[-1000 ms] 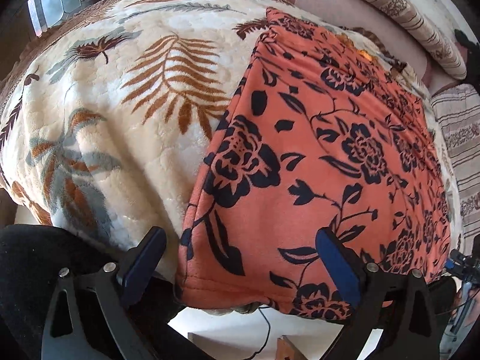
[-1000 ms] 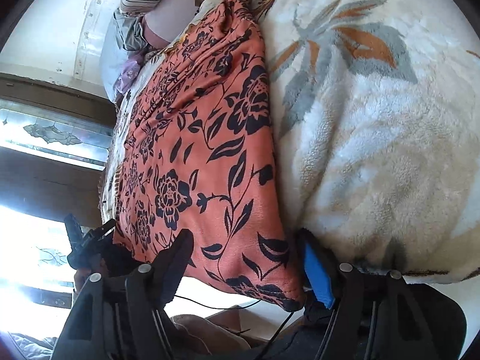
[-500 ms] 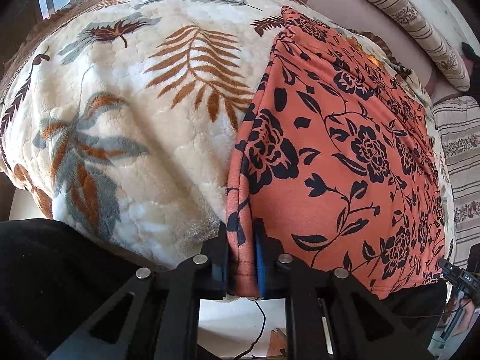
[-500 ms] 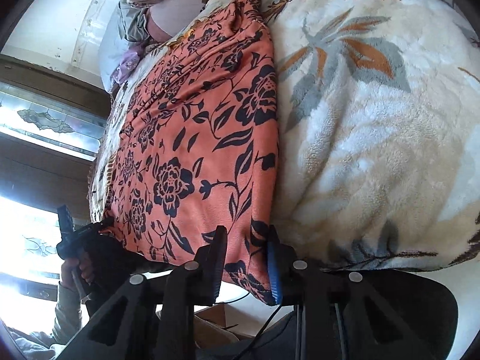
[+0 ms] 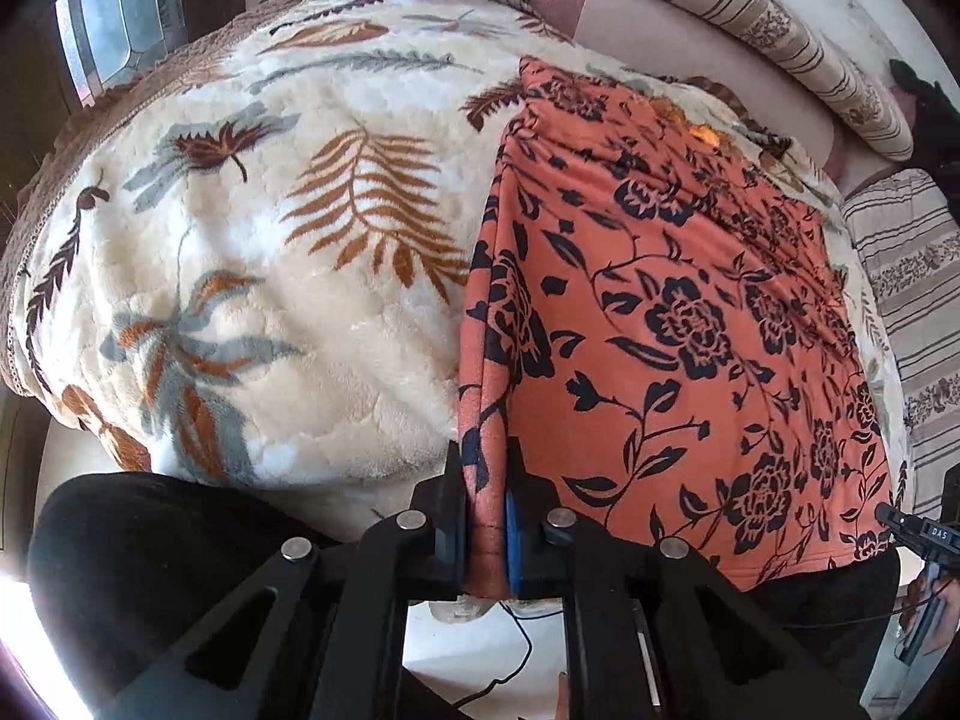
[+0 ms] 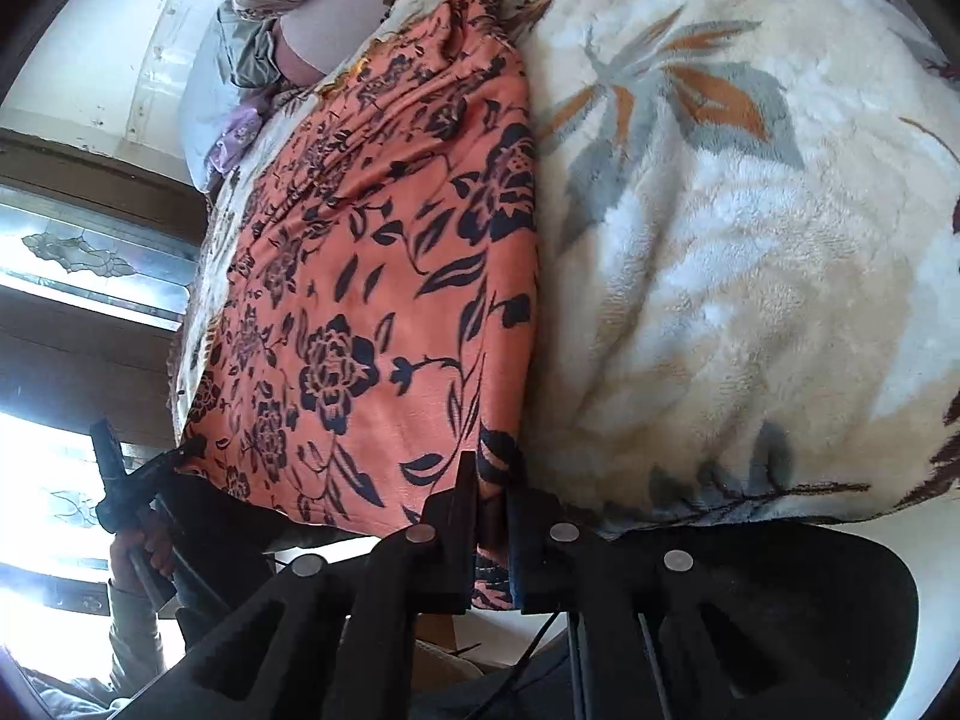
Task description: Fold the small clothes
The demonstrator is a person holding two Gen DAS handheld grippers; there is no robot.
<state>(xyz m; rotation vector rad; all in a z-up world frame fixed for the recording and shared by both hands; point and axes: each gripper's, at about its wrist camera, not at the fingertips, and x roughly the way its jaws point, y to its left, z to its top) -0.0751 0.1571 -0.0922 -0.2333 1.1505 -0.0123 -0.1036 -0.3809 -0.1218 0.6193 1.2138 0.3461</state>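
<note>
Orange black-flowered fabric garment [image 5: 690, 324] lies on the cream leaf-patterned fleece blanket [image 5: 270, 312]; left gripper [image 5: 487, 516] and right gripper [image 6: 492, 531] each pinch a near hem corner, bare blanket beyond both sides.

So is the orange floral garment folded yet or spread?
Spread: the orange floral garment lies flat on the cream leaf-print blanket, near corners pinched, nothing doubled over.

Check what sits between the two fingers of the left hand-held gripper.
A pinched corner of the orange flowered garment sits between the fingers of the left hand-held gripper, seen in the left wrist view. The rest of the cloth lies on the leaf-print blanket.
</note>
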